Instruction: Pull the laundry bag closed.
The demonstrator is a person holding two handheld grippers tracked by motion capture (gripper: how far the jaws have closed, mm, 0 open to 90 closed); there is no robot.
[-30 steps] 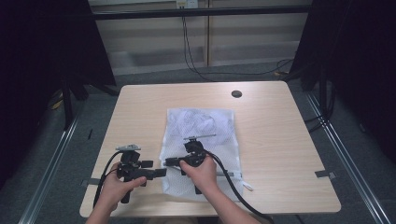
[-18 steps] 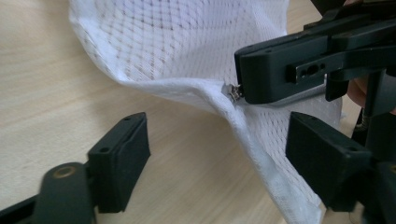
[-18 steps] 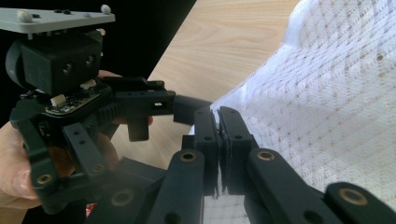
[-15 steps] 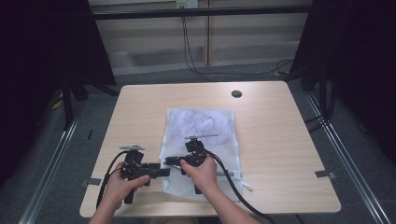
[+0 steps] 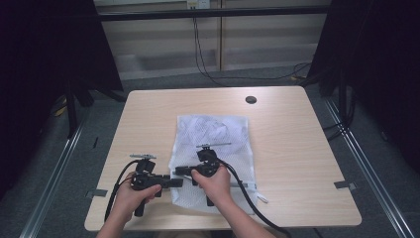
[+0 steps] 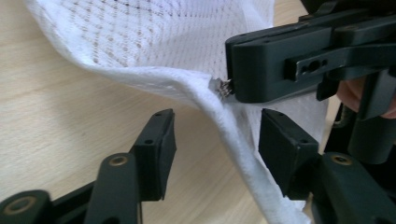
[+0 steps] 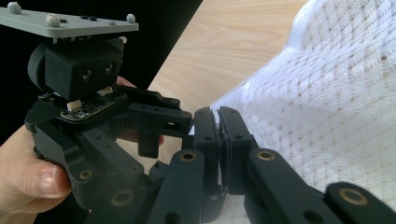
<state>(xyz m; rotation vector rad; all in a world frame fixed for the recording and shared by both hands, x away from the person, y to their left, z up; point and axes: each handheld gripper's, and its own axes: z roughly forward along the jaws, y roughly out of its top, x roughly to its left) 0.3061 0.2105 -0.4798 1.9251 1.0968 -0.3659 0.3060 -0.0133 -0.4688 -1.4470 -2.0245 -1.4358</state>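
We have the white mesh laundry bag [image 5: 213,148] flat on the table [image 5: 297,148]. Our right gripper [image 7: 219,126] pinches its zipper pull [image 6: 224,87]; our left gripper [image 6: 215,140] waits, jaws apart, astride the hem. Unzipping seems barely begun.

Plenty of open tabletop [image 5: 297,148] right of the mesh bag [image 5: 213,134]; just a small black disc [image 5: 251,99] at the far edge. My left gripper [image 5: 176,183] and right gripper [image 5: 179,170] crowd each other at the bag's left hem.
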